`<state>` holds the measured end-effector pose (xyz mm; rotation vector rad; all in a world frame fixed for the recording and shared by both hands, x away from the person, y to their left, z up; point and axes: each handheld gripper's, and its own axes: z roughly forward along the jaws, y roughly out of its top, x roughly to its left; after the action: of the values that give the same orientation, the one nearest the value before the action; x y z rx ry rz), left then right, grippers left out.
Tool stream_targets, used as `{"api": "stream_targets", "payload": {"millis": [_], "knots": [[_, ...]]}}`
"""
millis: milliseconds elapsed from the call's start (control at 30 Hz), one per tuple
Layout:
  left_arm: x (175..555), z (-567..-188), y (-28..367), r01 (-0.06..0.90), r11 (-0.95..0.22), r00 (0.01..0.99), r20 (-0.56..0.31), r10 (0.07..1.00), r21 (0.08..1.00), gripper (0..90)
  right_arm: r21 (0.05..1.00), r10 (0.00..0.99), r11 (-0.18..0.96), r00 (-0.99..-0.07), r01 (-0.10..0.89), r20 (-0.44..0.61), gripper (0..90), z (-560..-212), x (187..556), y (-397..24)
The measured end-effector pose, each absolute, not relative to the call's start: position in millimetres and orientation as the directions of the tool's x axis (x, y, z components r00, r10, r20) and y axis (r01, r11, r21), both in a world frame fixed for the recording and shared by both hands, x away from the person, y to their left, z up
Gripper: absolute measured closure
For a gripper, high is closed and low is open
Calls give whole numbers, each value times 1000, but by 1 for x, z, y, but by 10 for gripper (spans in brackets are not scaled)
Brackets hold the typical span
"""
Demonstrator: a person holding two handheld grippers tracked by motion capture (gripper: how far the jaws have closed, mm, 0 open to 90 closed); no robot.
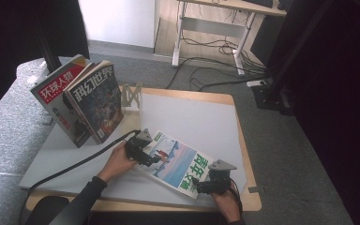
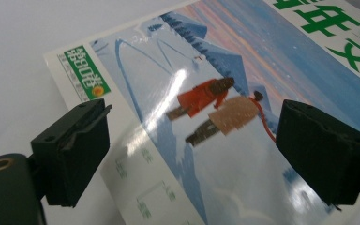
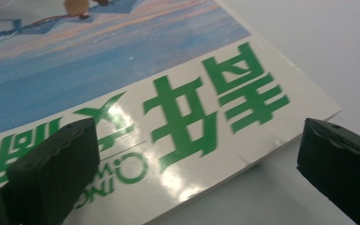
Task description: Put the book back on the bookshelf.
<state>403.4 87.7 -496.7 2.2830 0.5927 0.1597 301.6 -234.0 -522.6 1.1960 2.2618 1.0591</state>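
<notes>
over the flat magazine [image 1: 180, 163] — left claw [image 2: 192, 154] and right claw [image 3: 192, 173] both wide open, empty

Magazine [image 2: 243, 140] runs off both gripper views' edges; small print perhaps illegible

I am working at a wooden table [image 1: 225, 99] topped with a white mat [image 1: 192, 122], standing on grey carpet [image 1: 281, 140]. Past its far edge, a white-legged desk [image 1: 236, 28] is standing over black cables [image 1: 215, 51] trailing across the floor. Dark curtains [image 1: 337, 93] are hanging along the right.
</notes>
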Motion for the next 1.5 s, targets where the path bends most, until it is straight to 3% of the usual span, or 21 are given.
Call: {"api": "stream_targets", "payload": {"millis": [567,1133,1500], "knots": [[450,-507,51,337,-624,894,-32,447,705,100,756,805,374,-594,536,23,0,-525,272,-223],[484,-516,38,377,-614,884,-73,461,693,83,755,777,402,-630,518,19,0,-524,257,-213],[482,-517,37,374,-615,884,-67,463,694,83,730,762,446,-648,517,-7,0,-528,256,-212]]}}
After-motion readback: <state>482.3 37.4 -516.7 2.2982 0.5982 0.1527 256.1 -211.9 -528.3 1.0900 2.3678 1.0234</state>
